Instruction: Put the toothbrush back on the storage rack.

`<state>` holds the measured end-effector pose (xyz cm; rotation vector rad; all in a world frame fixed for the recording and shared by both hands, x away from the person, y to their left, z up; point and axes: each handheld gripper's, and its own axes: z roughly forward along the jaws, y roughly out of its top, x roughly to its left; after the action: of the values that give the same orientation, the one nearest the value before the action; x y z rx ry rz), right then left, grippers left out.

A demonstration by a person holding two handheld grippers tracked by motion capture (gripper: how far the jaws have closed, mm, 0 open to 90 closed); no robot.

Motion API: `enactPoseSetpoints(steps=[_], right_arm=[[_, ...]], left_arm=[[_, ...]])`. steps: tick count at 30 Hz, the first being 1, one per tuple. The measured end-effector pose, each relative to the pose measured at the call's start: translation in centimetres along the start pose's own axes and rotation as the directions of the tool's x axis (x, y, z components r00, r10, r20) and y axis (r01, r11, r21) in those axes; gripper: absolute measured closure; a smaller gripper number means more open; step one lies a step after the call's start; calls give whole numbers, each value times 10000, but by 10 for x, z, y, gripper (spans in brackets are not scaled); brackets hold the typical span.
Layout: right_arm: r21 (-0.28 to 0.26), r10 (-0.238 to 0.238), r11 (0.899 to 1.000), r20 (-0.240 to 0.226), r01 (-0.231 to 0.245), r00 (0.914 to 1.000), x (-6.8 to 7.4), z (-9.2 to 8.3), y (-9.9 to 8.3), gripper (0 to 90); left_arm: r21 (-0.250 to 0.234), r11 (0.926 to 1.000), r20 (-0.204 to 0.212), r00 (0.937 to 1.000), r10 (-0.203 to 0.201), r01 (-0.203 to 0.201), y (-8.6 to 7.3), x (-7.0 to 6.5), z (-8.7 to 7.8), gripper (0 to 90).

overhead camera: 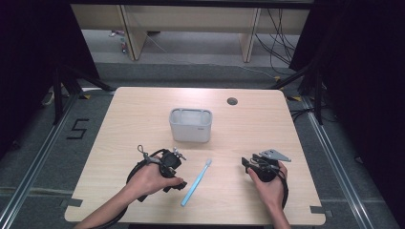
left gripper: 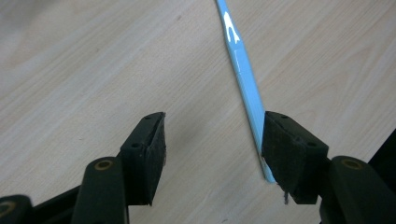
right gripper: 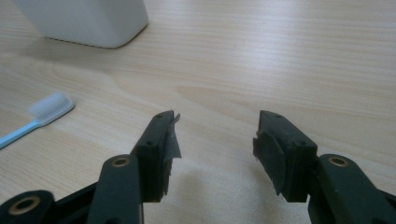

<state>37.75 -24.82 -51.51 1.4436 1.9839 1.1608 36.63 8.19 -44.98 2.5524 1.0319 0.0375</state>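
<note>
Left hand-held gripper (left gripper: 212, 144), jaws spread wide, hovers beside a blue toothbrush (left gripper: 245, 79) near the surface's (overhead camera: 143, 109) front edge; nothing gripped.

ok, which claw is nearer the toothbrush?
Left. The left claw is open right at the toothbrush handle end, one pad beside it. The right claw is open over bare table, well off to the brush's head side.

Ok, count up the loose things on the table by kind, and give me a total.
Toothbrush: 1, blue, lying flat
Holder: 1, white, upright
Total: 2
</note>
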Motion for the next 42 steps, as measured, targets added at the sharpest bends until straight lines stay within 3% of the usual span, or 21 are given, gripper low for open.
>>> enactPoseSetpoints(steps=[1,2,5,7,8,10,11,15,16,17,19,20,22,24,25,26,27,31,33,42], right_arm=[[-20,-28,10000,-18,28,10000,0,0,0,477],[90,398,9992,-154,-397,9991,3,0,0,477],[33,320,9995,-139,-320,9994,3,2,-1,476],[295,389,9988,-63,-387,9992,3,0,0,475],[160,48,9999,-29,-48,10000,0,0,0,474],[133,42,9999,-38,-41,10000,0,0,0,472],[75,134,9999,-196,-133,9997,0,1,0,470],[184,97,9998,-85,-96,9999,0,0,0,468],[240,476,9986,-215,-470,9986,4,1,-1,468],[240,476,9986,-215,-470,9986,4,1,-1,468],[344,157,9993,-68,-155,9999,4,1,0,468],[248,572,9981,-195,-567,9982,7,2,-1,468],[209,-93,9997,-77,94,9999,3,2,0,468],[214,-87,9997,-90,89,9999,2,2,0,467],[189,-102,9998,-90,104,9999,2,2,0,467],[221,88,9997,-160,-85,9998,3,4,-1,467],[319,125,9994,-113,-122,9999,3,2,-1,466],[316,65,9995,-152,-60,9999,3,3,-1,465],[343,66,9994,-123,-62,9999,3,3,0,464],[436,-240,9988,-24,241,9997,3,2,0,464]], left_arm=[[76,9999,30,9999,-136,135,2,-2,3,392],[193,9998,27,10000,-32,32,5,-3,5,393],[309,9995,110,9999,-23,19,10,-6,9,397],[479,9988,216,9997,78,-89,17,-11,16,405],[578,9982,226,9996,142,-155,20,-13,19,407],[763,9967,223,9994,254,-270,25,-16,22,416],[816,9964,257,9994,221,-241,27,-18,24,422],[1042,9941,310,9991,273,-304,33,-21,30,453],[1080,9936,326,9990,294,-327,35,-22,33,458],[1080,9936,326,9990,294,-327,35,-22,33,462],[1296,9910,206,9993,323,-347,39,-22,36,474],[1309,9910,174,9995,254,-274,40,-22,37,478],[1501,9884,123,9997,222,-238,42,-21,39,485],[1611,9869,101,9999,6,-23,42,-22,40,492],[1597,9869,46,9997,229,-234,43,-20,41,496],[1644,9864,77,10000,18,-30,43,-22,42,500],[1700,9853,63,9999,158,-166,44,-21,43,505],[1758,9843,79,9999,114,-126,44,-23,45,532],[1621,9854,125,9986,506,-519,44,-23,47,552],[1598,9847,146,9975,686,-701,46,-24,50,616]])
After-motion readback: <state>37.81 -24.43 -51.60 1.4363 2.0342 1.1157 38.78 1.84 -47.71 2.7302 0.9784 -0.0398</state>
